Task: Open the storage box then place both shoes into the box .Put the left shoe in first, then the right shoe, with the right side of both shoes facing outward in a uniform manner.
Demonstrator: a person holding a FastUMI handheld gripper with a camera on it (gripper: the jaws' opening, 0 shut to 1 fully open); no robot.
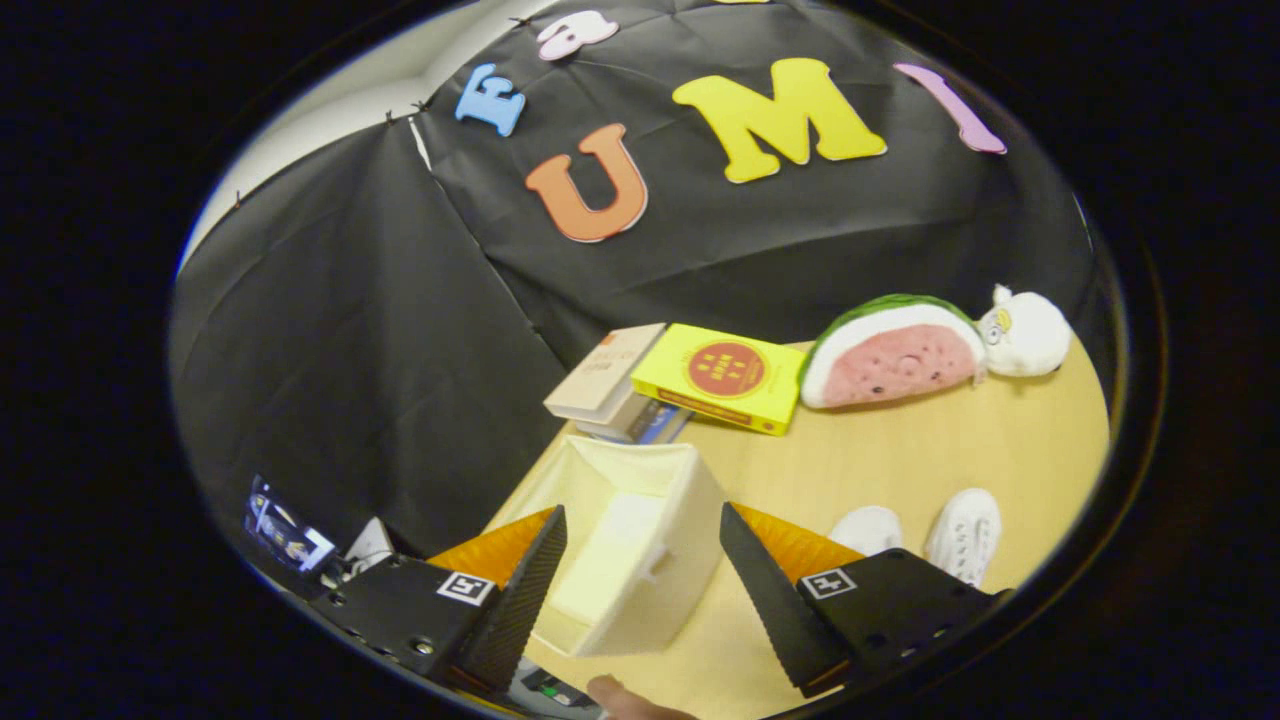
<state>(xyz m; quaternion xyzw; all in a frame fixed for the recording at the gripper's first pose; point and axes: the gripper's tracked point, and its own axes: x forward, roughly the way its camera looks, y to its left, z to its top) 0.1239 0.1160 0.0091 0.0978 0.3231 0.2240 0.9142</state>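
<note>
The wooden table (900, 450) carries everything; the white storage box (640, 520), open-topped, sits between the spread fingers of the gripper (640, 560), which grip nothing; a watermelon plush (890, 355) and a white plush toy (1025, 335) lie beyond, beside a yellow book (725, 375) and stacked books (610, 385); two white shoes (935, 530) rest right of the fingers.

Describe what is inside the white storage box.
The storage box between the open hand-held gripper's fingers looks empty, showing its pale floor. Its front wall hides the near bottom. Both shoes lie outside.
</note>
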